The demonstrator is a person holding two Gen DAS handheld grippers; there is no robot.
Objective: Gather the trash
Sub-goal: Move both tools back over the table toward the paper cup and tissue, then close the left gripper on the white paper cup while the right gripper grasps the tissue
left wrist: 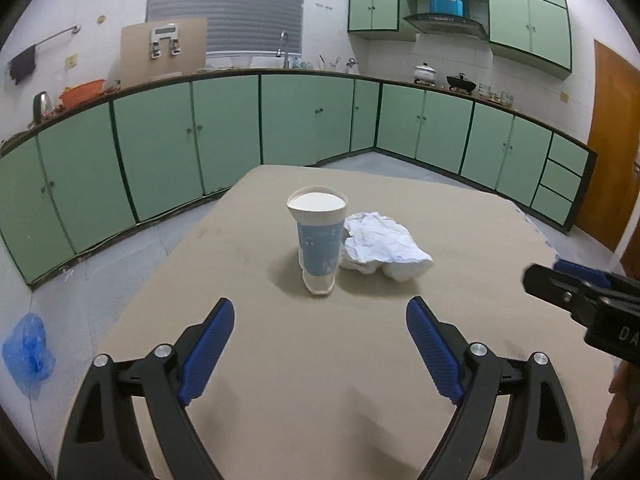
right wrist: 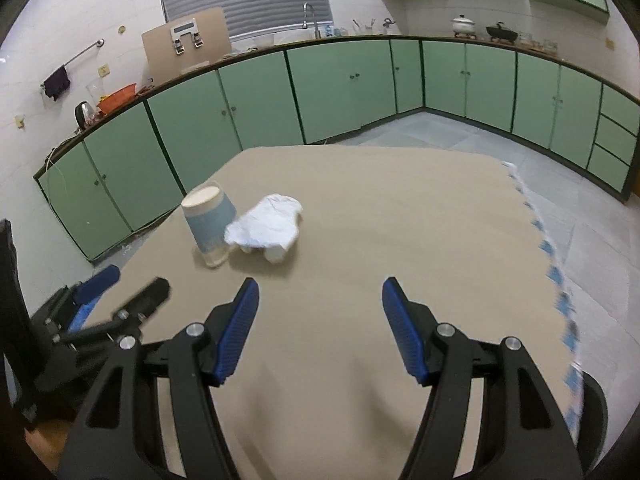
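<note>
Table [left wrist: 280,360]: a beige-covered top is spread beneath both tongs and reaches well beyond their tips; the two pieces of trash are set near its middle, probably so that either tool can reach them.
Cabinets [left wrist: 160,148]: a green row is seen far behind the trash, well apart from both tongs.
Left tongs [left wrist: 320,320]: held spread wide over the table with nothing between the blue pads; the cup is lined up straight ahead of the gap, so a grasp on it seems to be prepared.
Right tongs [right wrist: 320,300]: also held apart and empty, though less widely; the trash lies ahead and to the left of the tips, so a swing toward it is judged necessary.
Cup [left wrist: 318,240]: a paper cup with a blue band is stood upright just beyond the left tips, not touched by either tool.
Crumpled paper [left wrist: 384,246]: a white wad is rested against the cup's right side, ahead of the left tongs and nearer the right ones.
Bin: none is seen in either view.
</note>
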